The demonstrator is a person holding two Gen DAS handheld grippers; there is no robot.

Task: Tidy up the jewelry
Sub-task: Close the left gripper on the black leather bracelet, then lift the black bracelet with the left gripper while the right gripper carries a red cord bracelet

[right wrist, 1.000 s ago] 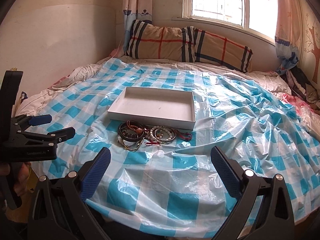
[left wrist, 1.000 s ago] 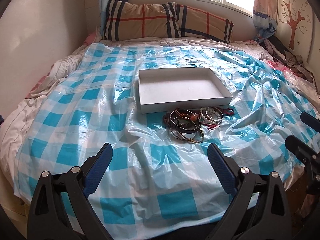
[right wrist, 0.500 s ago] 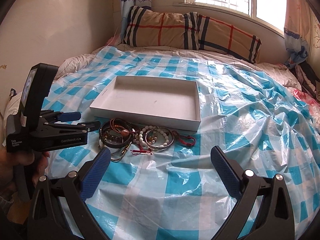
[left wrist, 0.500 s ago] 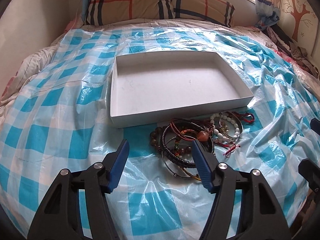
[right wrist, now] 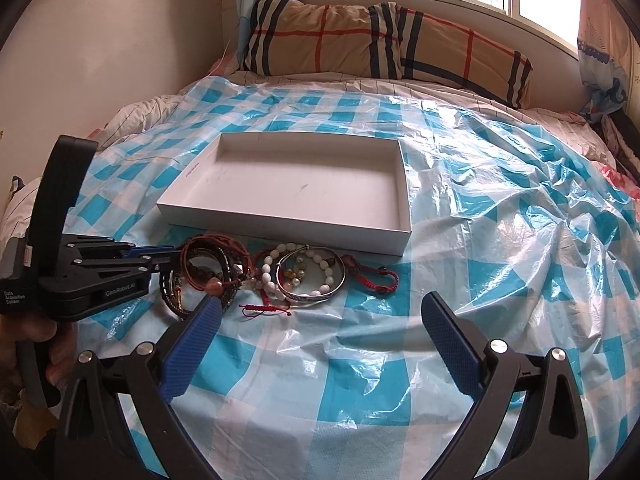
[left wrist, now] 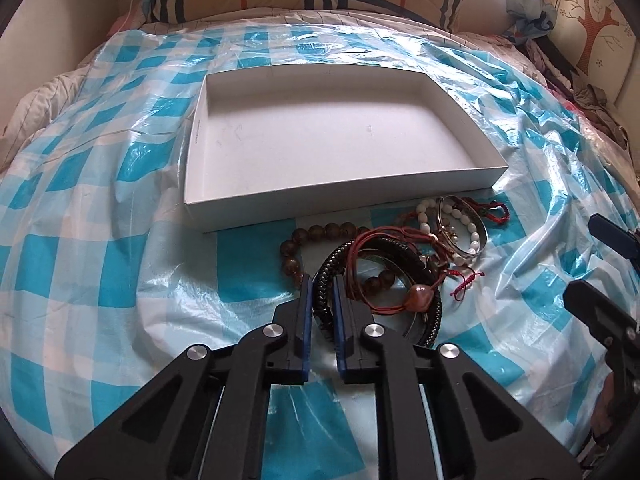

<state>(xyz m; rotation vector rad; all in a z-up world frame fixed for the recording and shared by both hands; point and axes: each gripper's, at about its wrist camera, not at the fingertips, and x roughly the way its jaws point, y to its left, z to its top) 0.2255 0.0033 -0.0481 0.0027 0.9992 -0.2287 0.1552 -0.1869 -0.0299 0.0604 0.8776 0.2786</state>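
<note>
Change since earlier frame: both grippers have come down and in toward the jewelry pile; the left one's jaws, wide apart then, have narrowed around a bracelet.
Left jaws: left gripper (left wrist: 320,292) nearly shut and closing, pads on either side of the black braided bracelet (left wrist: 340,254), near rim of that loop between them; pressing, as far as I can judge.
Right jaws: right gripper (right wrist: 320,320) spread wide, nothing between the pads, hovering over bare sheet just short of the pile.
Pile, nearest out: brown bead strand (left wrist: 308,236) and red cord with amber stone (left wrist: 418,296) tangled through the braided loop; white bead bracelet (right wrist: 276,276) and silver bangle (right wrist: 316,296) overlapping beside it; red knotted cord (right wrist: 376,278) at the far right end; small red tassel cord (right wrist: 266,309) lying loose in front.
Where it sits: all on the blue-checked plastic sheet (right wrist: 500,240) covering the bed, in a row just outside the box's near wall.
Container: white shallow box (left wrist: 280,208) mid-sheet, open top, holds nothing.
Beyond: plaid pillows (right wrist: 360,40) at the head edge of the bed.
Progress: at the very start, to my reading. No piece is boxed yet; first pick under way, every piece left to move.
Watch: cords are threaded through the braided loop, so lifting it may drag neighbours along.
</note>
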